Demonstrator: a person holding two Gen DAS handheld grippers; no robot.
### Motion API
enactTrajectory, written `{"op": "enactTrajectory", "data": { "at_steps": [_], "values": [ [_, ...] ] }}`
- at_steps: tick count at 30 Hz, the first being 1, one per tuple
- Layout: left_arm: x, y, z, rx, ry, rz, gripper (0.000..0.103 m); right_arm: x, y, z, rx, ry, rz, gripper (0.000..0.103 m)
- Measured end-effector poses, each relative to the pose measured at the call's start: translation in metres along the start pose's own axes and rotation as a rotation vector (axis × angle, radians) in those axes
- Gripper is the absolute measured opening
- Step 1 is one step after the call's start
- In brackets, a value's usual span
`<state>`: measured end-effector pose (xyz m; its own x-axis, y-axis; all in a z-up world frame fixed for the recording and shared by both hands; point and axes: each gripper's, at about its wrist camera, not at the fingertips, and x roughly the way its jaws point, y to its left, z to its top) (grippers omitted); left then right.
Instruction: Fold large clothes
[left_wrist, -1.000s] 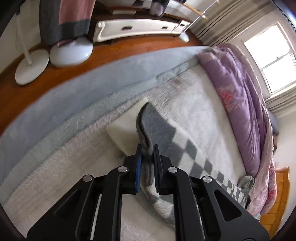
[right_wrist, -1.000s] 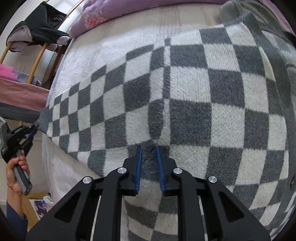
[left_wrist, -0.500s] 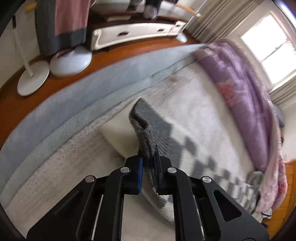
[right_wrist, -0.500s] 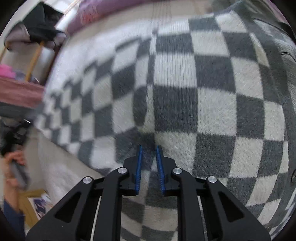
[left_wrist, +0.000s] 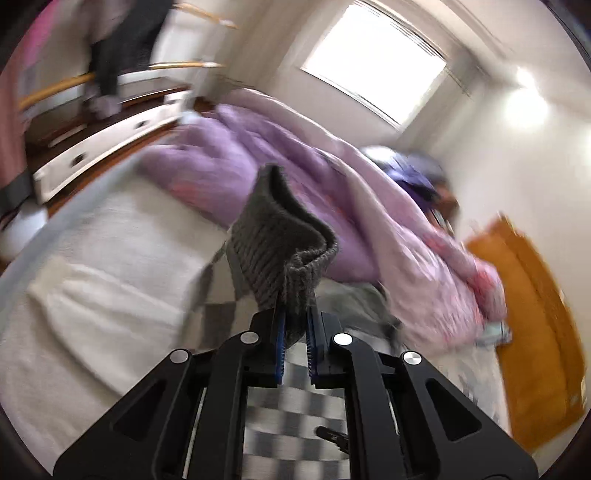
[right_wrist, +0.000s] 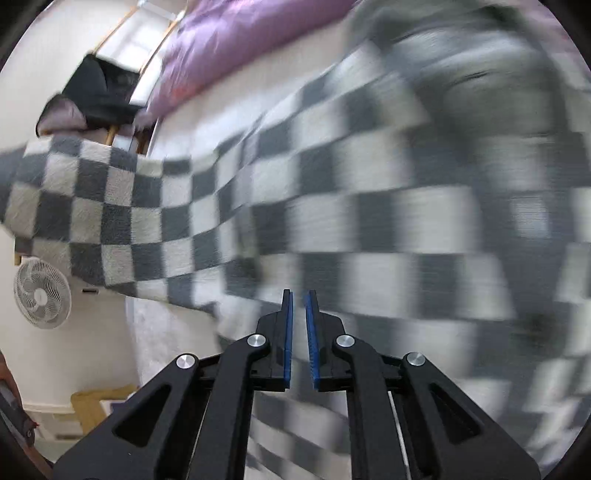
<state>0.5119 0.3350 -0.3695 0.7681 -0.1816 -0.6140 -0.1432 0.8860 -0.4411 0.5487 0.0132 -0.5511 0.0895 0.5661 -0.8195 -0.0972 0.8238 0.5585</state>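
While the left tongs (left_wrist: 294, 325) are clamped on the grey ribbed hem of the one checked sweater (left_wrist: 280, 240), that hem stands folded above the blue pads, lifted off the bed (left_wrist: 110, 236). The rest of the sweater trails down under the tongs across the white cover. In the right wrist view the same sweater (right_wrist: 332, 229) fills most of the frame: its left part hangs raised over the bed's left edge, and its far right part is a blur of grey. The right tongs (right_wrist: 299, 306) show a narrow slit between the pads; they stand nearly together over the sweater's near edge, and the blur hides whether any knit is pinched in them.

Counted: one sweater, one purple quilt (left_wrist: 295, 162) heaped along the bed's far side, one white drawer unit (left_wrist: 99, 147) on the floor beyond the bed's left edge, one window (left_wrist: 373, 70), one fan (right_wrist: 42, 293) on the wall left of the bed, and one dark garment (right_wrist: 96, 92) on a wooden rack by the bed's far left corner.

The near left part of the bed is bare white cover. The quilt closes off the far side, with an orange door (left_wrist: 535, 332) beyond the bed's right end.
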Motion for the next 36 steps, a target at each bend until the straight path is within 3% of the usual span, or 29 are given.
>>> {"op": "enactTrajectory", "data": {
  "at_steps": [4,7,10,13,17,22,25,28,32,36],
  "values": [
    [0.071,-0.112,-0.049,0.068,0.104,-0.052,0.009,-0.093,-0.094,-0.008,0.042,-0.096,-0.099,0.009],
    [0.119,-0.165,-0.089,0.085,0.177,-0.058,0.009,-0.159,-0.169,-0.019,0.094,-0.147,-0.175,0.009],
    [0.176,-0.220,-0.149,0.153,0.267,-0.002,0.009,-0.215,-0.241,-0.029,0.156,-0.184,-0.251,0.010],
    [0.222,-0.244,-0.204,0.181,0.373,0.063,0.009,-0.260,-0.310,-0.042,0.241,-0.219,-0.309,0.010],
    [0.265,-0.249,-0.249,0.241,0.450,0.165,0.009,-0.299,-0.387,-0.055,0.376,-0.280,-0.344,0.017],
    [0.289,-0.251,-0.279,0.261,0.514,0.232,0.015,-0.328,-0.462,-0.064,0.568,-0.368,-0.307,0.035],
    [0.296,-0.266,-0.290,0.273,0.531,0.252,0.023,-0.335,-0.496,-0.067,0.684,-0.424,-0.265,0.037],
    [0.298,-0.272,-0.294,0.236,0.548,0.237,0.026,-0.345,-0.528,-0.067,0.788,-0.474,-0.239,0.039],
    [0.293,-0.305,-0.299,0.234,0.540,0.158,0.028,-0.350,-0.563,-0.065,0.902,-0.519,-0.209,0.041],
    [0.309,-0.336,-0.309,0.257,0.572,0.071,0.034,-0.350,-0.578,-0.053,0.927,-0.547,-0.207,0.041]
  ]
}}
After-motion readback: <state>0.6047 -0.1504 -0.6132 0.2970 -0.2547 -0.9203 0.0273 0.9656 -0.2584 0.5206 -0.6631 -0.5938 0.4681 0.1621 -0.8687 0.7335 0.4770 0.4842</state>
